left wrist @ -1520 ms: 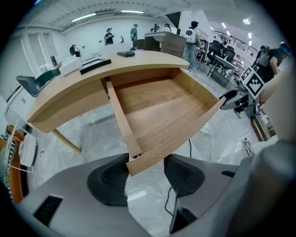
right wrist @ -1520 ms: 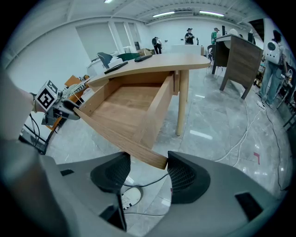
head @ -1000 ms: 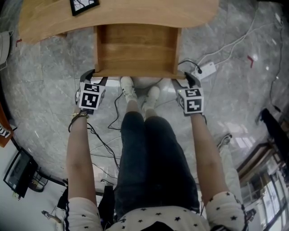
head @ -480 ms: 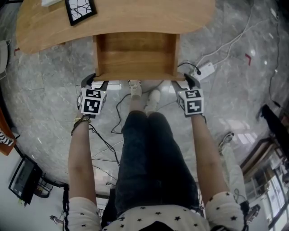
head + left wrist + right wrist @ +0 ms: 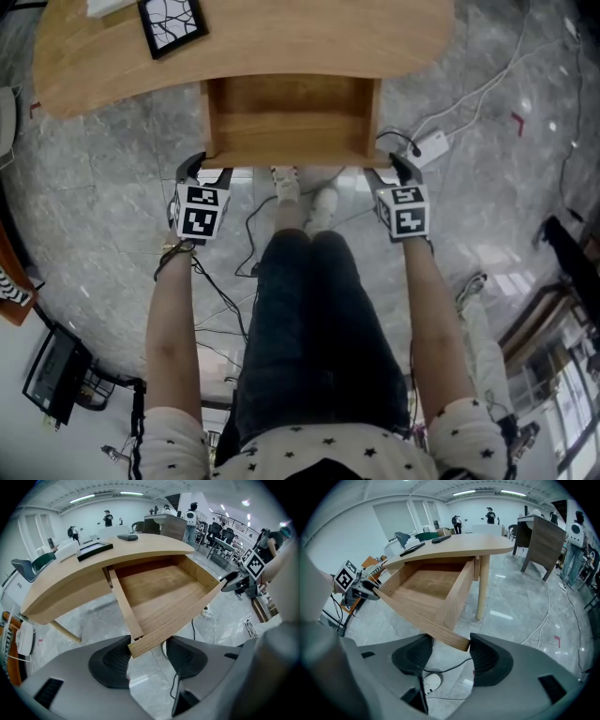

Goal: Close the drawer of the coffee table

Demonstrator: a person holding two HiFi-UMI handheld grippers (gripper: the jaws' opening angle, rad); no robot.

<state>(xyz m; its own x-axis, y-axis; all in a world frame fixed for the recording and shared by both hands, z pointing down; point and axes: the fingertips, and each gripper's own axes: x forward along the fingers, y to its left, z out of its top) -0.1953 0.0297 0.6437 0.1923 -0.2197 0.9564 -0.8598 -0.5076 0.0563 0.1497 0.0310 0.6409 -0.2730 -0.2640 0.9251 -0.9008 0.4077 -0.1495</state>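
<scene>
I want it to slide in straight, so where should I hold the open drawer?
Probably the two end corners of the front panel, approached from the front: left gripper at the left corner, right gripper at the right. It is a wide, thin board, fitting between open jaws.

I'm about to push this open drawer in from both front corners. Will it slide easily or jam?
The drawer looks like rigid wood and empty, so it is probably light and stiff. With the left gripper and right gripper at opposite front corners, an even push should likely keep it square; uneven pushing might rack it.
</scene>
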